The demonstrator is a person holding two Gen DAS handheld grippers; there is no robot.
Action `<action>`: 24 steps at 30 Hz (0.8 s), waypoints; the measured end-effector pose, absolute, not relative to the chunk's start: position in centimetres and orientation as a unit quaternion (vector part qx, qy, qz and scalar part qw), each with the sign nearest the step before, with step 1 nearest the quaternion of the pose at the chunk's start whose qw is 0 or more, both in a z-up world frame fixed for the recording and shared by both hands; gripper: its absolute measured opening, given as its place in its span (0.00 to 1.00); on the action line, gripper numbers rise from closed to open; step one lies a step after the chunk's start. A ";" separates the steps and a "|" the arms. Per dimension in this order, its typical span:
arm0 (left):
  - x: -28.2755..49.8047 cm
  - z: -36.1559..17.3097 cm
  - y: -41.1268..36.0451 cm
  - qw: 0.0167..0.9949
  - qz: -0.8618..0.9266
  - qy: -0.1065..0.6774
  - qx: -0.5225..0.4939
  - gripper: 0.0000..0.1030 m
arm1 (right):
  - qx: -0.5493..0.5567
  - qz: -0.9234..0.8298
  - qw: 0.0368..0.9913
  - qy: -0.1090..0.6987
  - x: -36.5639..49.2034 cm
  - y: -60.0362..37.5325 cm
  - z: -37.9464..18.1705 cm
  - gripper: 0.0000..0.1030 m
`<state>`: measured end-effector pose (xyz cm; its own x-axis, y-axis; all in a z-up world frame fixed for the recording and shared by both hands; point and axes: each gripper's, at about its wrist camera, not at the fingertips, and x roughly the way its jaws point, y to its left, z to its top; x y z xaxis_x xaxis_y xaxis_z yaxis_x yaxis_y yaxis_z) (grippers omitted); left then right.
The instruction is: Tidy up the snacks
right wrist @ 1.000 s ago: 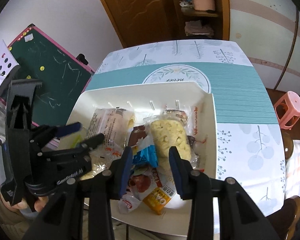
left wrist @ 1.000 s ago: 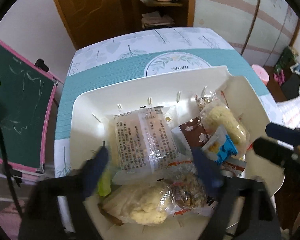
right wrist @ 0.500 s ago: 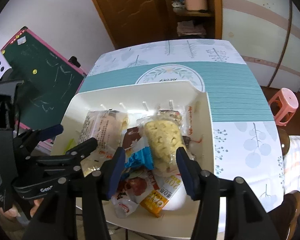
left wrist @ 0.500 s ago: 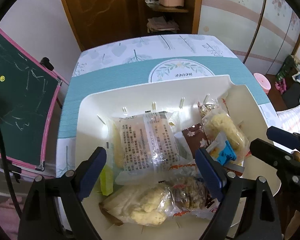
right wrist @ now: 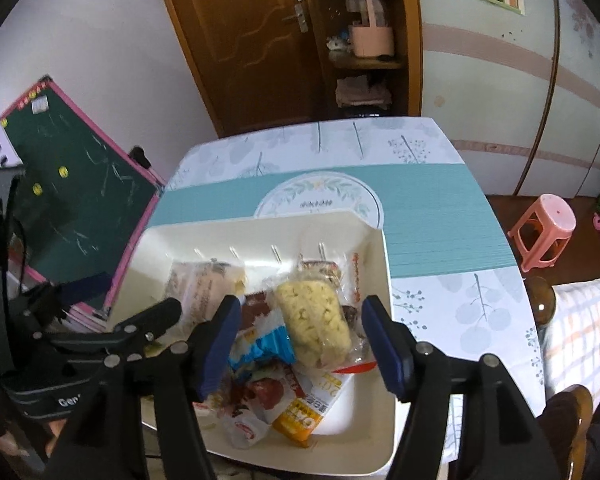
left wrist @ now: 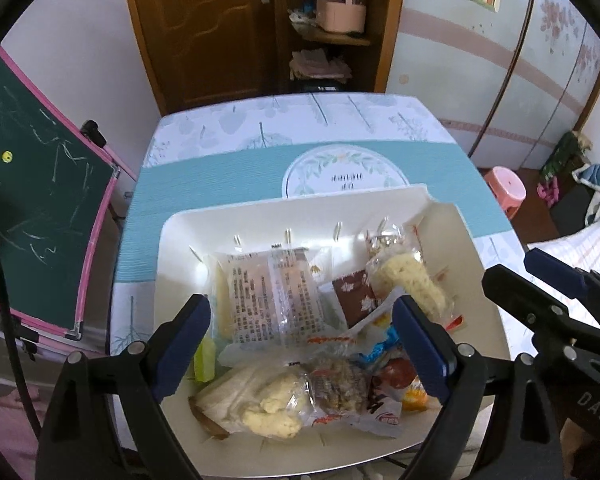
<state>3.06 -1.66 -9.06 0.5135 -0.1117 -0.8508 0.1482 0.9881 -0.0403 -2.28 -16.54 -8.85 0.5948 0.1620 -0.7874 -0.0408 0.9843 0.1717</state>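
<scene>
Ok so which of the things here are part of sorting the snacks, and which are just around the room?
Part of the job:
- white tray
- printed clear packet
- yellow puffed-snack bag
- blue wrapper
- orange packet
- left tool, open
- right tool, open, jaws just widened

Just lying about:
- chalkboard
- pink stool
- pink basket
- wooden door

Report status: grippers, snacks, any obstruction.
Left gripper open, empty, above the white tray. Right gripper empty, jaws just opening. Snack packets piled in tray. Grippers close together; nothing else in the way.
</scene>
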 end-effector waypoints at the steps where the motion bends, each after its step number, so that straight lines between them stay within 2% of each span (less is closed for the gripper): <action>1: 2.9 -8.7 -1.7 0.872 -0.071 0.484 0.019 0.91 | 0.071 0.057 0.893 0.442 -2.4 -16.6 -8.3 0.62; 9: 1.7 -6.2 -0.9 0.896 -0.025 0.443 0.014 0.91 | 0.053 0.053 0.909 0.409 -3.6 -15.6 -6.0 0.72; 24: 1.0 -5.6 0.0 0.899 0.002 0.437 0.008 0.91 | 0.038 0.051 0.918 0.391 -4.2 -14.7 -5.3 0.72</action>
